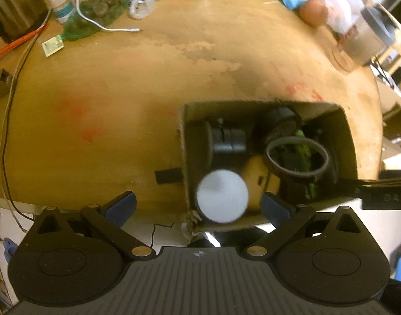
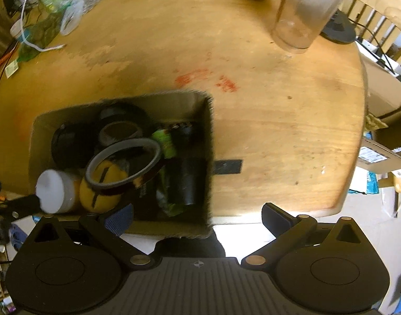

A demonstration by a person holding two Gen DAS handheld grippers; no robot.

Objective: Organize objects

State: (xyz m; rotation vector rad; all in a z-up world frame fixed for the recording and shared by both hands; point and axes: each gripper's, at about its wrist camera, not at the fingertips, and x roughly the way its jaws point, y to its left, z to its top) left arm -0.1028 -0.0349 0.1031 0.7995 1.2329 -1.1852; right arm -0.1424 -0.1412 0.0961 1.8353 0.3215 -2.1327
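At the far left of the worktop [image 1: 95, 131], in the left wrist view, a small paper label [image 1: 52, 45] lies by a green mesh bag [image 1: 100, 13] and a white cable [image 1: 95, 18], its print too blurred to read. Further right, the left gripper [image 1: 197, 204] stands wide with nothing between its fingers, above the near corner of the cardboard box [image 1: 347, 136]. A white-capped container [image 1: 222, 196] sits in that corner, its body hidden beneath the cap. Beside it in the box are a grey ring of tape [image 1: 297, 157], a dark roll [image 1: 226, 139] and something green and black, perhaps a packet, too smeared to name. At the right edge a black bar shows the letters "DAS" [image 1: 394, 197], cut off by the frame. In the right wrist view the right gripper [image 2: 197, 216] is likewise spread wide and empty, at the box's near right corner; a yellow object [image 2: 103, 189] lies under the tape ring.
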